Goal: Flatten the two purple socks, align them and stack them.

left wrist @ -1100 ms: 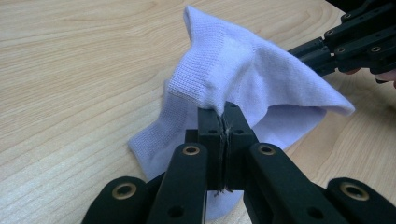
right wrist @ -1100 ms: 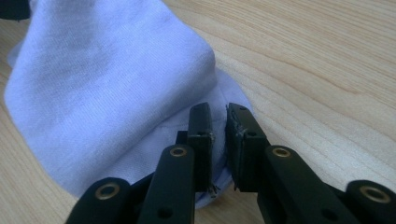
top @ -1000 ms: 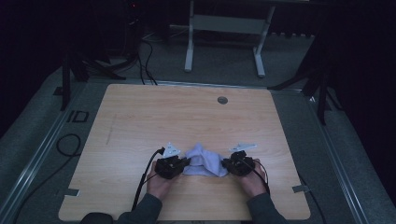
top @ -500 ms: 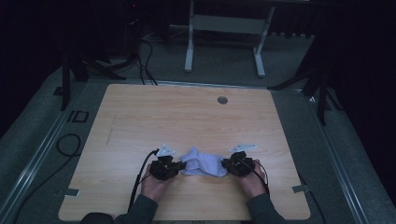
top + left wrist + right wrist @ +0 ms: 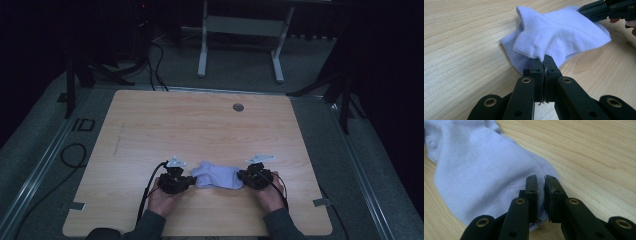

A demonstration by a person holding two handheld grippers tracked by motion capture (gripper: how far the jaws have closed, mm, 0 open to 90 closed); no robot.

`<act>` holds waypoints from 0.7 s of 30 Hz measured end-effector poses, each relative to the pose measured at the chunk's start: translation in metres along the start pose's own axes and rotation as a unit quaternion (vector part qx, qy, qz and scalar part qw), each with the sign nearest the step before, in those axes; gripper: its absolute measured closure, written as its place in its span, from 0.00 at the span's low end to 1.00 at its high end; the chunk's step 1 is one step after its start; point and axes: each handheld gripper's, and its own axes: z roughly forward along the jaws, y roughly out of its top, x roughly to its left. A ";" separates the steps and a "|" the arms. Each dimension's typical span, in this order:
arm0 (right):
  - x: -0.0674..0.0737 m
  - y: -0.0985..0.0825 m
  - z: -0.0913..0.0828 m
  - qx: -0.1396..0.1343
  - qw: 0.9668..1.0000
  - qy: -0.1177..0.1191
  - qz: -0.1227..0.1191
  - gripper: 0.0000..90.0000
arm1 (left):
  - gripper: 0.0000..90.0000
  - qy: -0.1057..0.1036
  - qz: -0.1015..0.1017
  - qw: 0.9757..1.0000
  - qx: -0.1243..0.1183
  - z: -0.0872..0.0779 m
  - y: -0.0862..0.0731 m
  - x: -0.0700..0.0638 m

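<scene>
- Compared with a second ago: sock (image 5: 218, 176) now stretched flatter and wider between the two tools; was bunched higher in the middle then.
- Compared with half a second ago: little change; hands in much the same spots near the front edge of the table (image 5: 200, 125).
- Left gripper (image 5: 176, 181) at the sock's left end, held by the left hand (image 5: 162, 197); right gripper (image 5: 255, 177) at the sock's right end, held by the right hand (image 5: 271, 192).
- In the left gripper view: left gripper (image 5: 544, 62) with jaws pressed together, clamped on a fold of the sock (image 5: 559, 32) at the ribbed cuff; a thin sliver of fabric visible between the two black jaws.
- In the same view: the other tool's black jaws reaching the sock's far end at top right.
- In the right gripper view: right gripper (image 5: 541, 185) over the toe end of the sock (image 5: 474, 175); jaws close but with a narrow gap between them; cloth passing under and between the tips, apparently pinched, though hard to tell how firmly.
- Sock pale lilac-white, lying on the light wooden table, partly lifted at the cuff end, flat at the toe end.
- Round grey disc (image 5: 238, 107) set in the tabletop near the far edge, well apart from the sock.
- Writing: marking resembling "ID" (image 5: 82, 124) on the floor just left of the table; nothing readable on the sock or the tools.
- Black cable (image 5: 148, 187) trailing from the left gripper toward the front edge.
</scene>
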 end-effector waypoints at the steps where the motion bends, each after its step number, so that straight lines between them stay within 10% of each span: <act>1: 0.000 0.000 0.000 0.000 1.000 -0.001 -0.001 0.90 | 0.98 0.003 0.003 1.000 0.004 0.000 0.001 -0.001; 8: 0.002 0.000 0.000 -0.001 1.000 -0.007 -0.007 0.90 | 0.97 0.050 0.027 0.998 0.027 0.011 -0.001 -0.005; 13: 0.003 0.000 0.000 0.000 1.000 -0.011 -0.012 0.90 | 0.82 0.104 0.068 0.992 0.028 0.014 0.000 -0.012; 21: 0.004 -0.001 0.000 -0.002 1.000 -0.015 -0.014 0.90 | 0.66 0.103 0.066 0.992 -0.023 0.004 0.002 -0.013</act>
